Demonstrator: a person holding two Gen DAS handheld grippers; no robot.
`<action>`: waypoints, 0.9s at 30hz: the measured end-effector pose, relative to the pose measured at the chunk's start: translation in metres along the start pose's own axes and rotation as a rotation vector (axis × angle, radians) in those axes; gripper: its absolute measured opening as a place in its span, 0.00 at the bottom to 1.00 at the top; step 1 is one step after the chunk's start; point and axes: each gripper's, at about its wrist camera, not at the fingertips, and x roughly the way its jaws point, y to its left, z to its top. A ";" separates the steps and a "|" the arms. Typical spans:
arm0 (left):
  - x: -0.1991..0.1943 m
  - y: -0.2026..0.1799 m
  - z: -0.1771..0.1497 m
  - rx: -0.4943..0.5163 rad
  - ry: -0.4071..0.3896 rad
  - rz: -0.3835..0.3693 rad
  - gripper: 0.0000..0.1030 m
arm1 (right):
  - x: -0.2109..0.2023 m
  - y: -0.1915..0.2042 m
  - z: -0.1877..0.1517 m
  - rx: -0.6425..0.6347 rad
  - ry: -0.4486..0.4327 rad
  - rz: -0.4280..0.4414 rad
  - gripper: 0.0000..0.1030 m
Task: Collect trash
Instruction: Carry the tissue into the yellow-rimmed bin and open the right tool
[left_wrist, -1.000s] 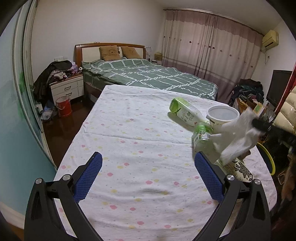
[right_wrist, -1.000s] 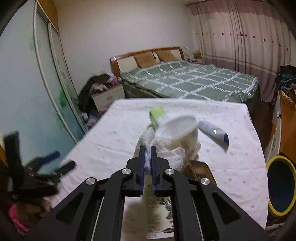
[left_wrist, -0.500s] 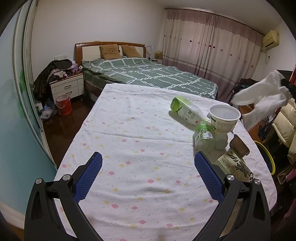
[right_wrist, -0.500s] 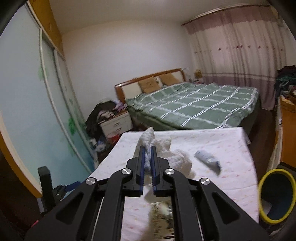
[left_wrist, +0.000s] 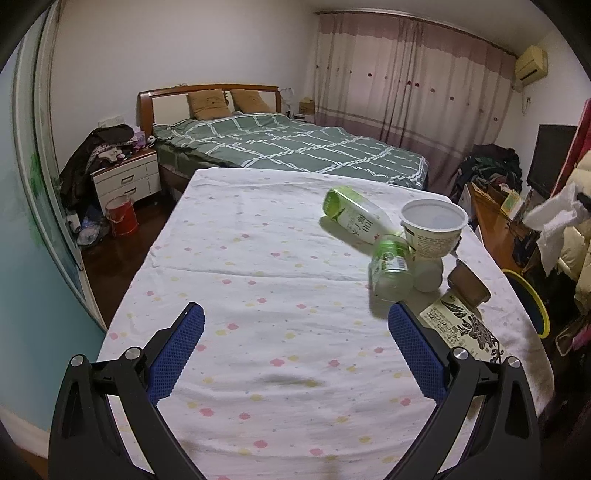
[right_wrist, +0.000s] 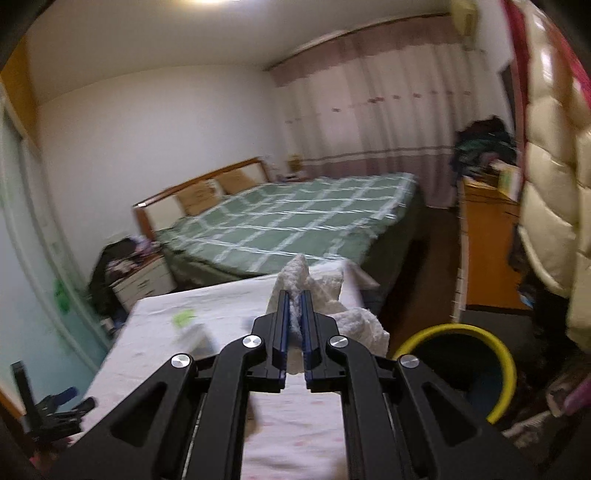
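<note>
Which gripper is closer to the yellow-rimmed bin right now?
Right. The right gripper, shut on the crumpled tissue, hangs by the table's edge near the bin. The left gripper, open, hovers over the tablecloth, across the table from it.

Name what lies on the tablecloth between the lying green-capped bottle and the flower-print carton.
In the left wrist view, a small green-labelled jar and a white paper cup lie between the bottle and the carton.
</note>
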 end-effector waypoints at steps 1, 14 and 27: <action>0.001 -0.002 0.000 0.004 0.001 -0.002 0.95 | 0.002 -0.012 -0.001 0.013 0.002 -0.026 0.06; 0.011 -0.053 0.006 0.096 0.029 -0.041 0.95 | 0.086 -0.155 -0.054 0.197 0.177 -0.285 0.07; 0.017 -0.084 0.010 0.147 0.047 -0.096 0.95 | 0.106 -0.200 -0.091 0.257 0.247 -0.387 0.28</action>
